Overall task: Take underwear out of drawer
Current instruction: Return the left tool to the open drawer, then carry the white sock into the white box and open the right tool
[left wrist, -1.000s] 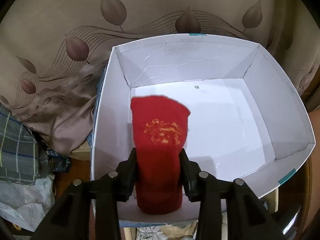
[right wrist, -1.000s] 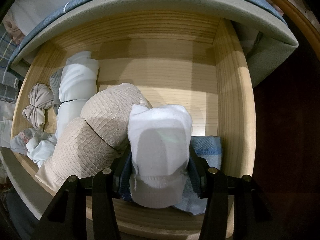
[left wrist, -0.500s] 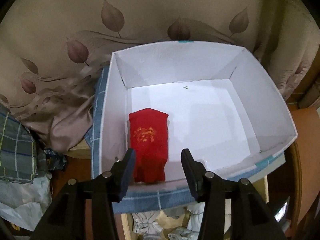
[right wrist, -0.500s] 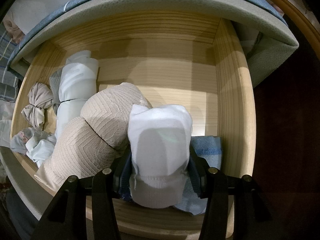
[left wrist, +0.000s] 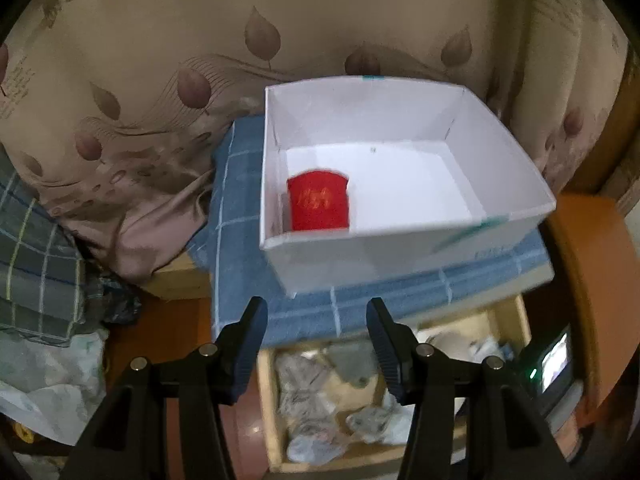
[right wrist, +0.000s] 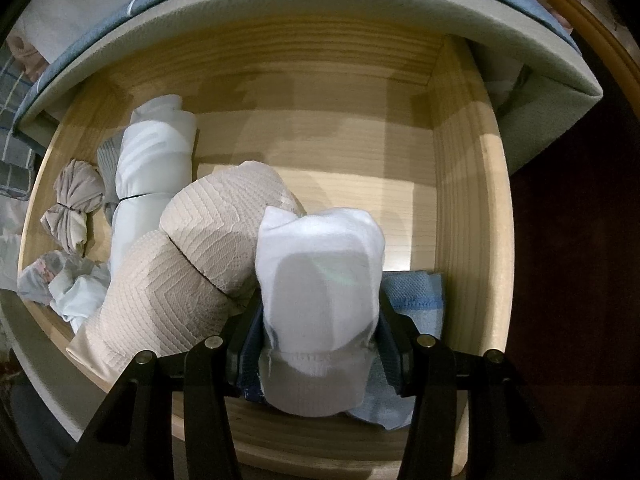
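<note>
A red rolled underwear (left wrist: 318,202) lies in the near left corner of a white box (left wrist: 408,240) on a blue checked cloth (left wrist: 236,248). My left gripper (left wrist: 316,320) is open and empty, held back from the box above the open wooden drawer (left wrist: 504,320). In the right wrist view my right gripper (right wrist: 318,320) is shut on a white rolled underwear (right wrist: 320,300) inside the drawer (right wrist: 464,208). A beige ribbed roll (right wrist: 192,276) lies touching it on the left, and a light blue folded piece (right wrist: 416,292) lies under it on the right.
More rolls fill the drawer's left side: a white one (right wrist: 150,168), a small taupe one (right wrist: 74,204), a pale floral one (right wrist: 52,280). A leaf-print curtain (left wrist: 160,80) hangs behind the box. Plaid fabric (left wrist: 36,264) and a plastic bag (left wrist: 44,380) lie at left.
My left gripper let go of the red underwear in the box, opened, and drew back toward the drawer. My right gripper stayed shut on the white roll without moving.
</note>
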A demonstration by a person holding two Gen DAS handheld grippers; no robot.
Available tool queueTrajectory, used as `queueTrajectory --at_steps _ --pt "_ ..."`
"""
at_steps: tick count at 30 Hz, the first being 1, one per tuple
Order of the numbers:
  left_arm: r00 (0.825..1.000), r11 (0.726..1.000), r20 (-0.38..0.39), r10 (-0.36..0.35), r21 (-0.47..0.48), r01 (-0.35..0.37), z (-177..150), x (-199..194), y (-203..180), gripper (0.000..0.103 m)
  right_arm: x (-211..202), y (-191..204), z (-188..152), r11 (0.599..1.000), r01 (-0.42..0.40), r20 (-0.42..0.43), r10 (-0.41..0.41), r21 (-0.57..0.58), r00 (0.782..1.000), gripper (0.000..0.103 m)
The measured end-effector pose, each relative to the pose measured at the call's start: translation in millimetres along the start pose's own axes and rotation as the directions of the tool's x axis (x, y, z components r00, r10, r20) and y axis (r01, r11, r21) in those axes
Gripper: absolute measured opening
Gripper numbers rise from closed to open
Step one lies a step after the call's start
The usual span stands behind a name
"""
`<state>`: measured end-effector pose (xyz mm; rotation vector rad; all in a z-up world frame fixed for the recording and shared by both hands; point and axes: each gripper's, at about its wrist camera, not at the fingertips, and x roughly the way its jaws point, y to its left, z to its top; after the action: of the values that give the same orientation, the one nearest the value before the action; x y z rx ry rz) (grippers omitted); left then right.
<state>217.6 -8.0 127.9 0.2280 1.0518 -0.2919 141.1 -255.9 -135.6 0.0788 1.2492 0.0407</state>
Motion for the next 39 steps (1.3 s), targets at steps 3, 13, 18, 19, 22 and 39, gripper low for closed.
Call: queueTrajectory --at_steps 3,13,18,19,22,39 --pt "0.999 1.000 -0.035 0.022 0.019 -0.021 -25 6 1 0.053 2 1 2 1.000 0.002 -0.010 -0.002 -0.009 1.000 0.048" --pt "0.990 0.996 -0.138 0.031 -0.076 -0.041 -102 41 10 0.053 9 11 9 0.998 0.014 -0.059 -0.018 -0.058 0.998 0.048" --pt "0.987 0.983 -0.163 0.010 -0.177 -0.040 -119 61 14 0.053 8 11 17 0.999 0.007 -0.084 -0.011 -0.054 0.996 0.047" --pt "0.986 0.982 -0.166 0.012 -0.184 -0.043 -122 65 15 0.053 7 10 18 0.999 0.006 -0.084 -0.010 -0.053 0.996 0.047" --pt "0.985 0.981 -0.168 0.026 -0.185 -0.057 -130 75 10 0.053 -1 10 19 0.999 -0.008 -0.076 0.005 -0.042 0.997 0.044" --pt "0.992 0.975 -0.120 0.050 -0.210 -0.075 -162 91 -4 0.053 -117 3 45 0.999 -0.043 0.252 0.046 -0.018 0.967 0.043"
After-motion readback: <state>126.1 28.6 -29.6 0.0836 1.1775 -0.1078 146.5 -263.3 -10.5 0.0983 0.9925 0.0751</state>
